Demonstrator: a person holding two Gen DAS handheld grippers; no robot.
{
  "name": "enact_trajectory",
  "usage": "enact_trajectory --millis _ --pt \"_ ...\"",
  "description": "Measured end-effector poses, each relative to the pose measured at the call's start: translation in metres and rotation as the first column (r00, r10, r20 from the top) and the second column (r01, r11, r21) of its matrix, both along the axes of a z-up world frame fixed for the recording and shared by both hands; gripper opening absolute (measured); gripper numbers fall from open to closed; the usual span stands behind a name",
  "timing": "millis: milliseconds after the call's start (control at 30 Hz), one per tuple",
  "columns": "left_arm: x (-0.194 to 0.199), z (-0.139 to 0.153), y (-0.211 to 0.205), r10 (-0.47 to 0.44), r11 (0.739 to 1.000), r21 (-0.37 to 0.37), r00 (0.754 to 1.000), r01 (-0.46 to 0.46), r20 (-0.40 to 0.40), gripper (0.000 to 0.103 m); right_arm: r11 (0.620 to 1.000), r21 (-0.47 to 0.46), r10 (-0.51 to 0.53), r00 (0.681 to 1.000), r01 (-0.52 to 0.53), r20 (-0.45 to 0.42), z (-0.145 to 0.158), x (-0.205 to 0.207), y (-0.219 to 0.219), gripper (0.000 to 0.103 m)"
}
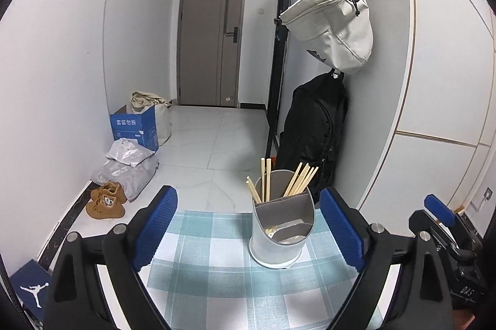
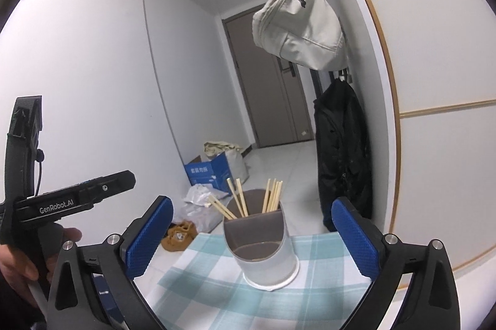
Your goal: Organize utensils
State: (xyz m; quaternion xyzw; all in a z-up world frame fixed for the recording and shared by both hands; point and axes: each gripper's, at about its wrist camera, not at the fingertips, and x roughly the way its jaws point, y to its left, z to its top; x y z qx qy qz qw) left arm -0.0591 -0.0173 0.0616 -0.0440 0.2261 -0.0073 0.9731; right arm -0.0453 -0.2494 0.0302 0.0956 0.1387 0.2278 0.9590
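A grey holder [image 1: 280, 232] stands upright on the checked surface [image 1: 201, 277], ahead of the left claw [image 1: 248, 232] and nearer its right finger than its left. It is a round tub with a slanted top, tall at the back and low at the front, split by inner walls into compartments. Pale wooden chopsticks [image 1: 299, 179] stand on end in the back compartments, fanned out and leaning in different directions. Something pale lies at the bottom of the front compartment; what it is cannot be told. From the right claw [image 2: 252, 237] the holder sits straight ahead between the fingers, touching neither.
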Motion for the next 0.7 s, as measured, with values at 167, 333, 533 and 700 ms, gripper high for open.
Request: enact_trajectory --millis 167,333,533,700 --pt "-0.004 -0.016 -0.001 0.021 1.0 0.002 1.0 -0.021 0.008 0.091 1.0 -0.009 0.001 1.0 -0.001 0.024 -0.01 -0.012 0.001 0.103" --pt "-0.004 -0.037 0.003 0.048 0.999 -0.005 0.999 -0.048 0.023 0.091 0.999 -0.043 -0.001 0.999 0.003 0.038 -0.022 -0.014 0.006 0.103" --pt "0.005 -0.062 0.008 0.07 0.997 -0.014 0.998 -0.07 0.0 0.091 0.998 -0.055 0.0 1.0 0.0 -0.007 -0.043 -0.006 0.01 0.103" --pt "0.013 -0.079 0.01 0.075 0.997 -0.019 0.996 -0.076 -0.039 0.091 0.997 -0.082 0.008 1.0 -0.01 -0.027 -0.059 0.0 0.017 0.103"
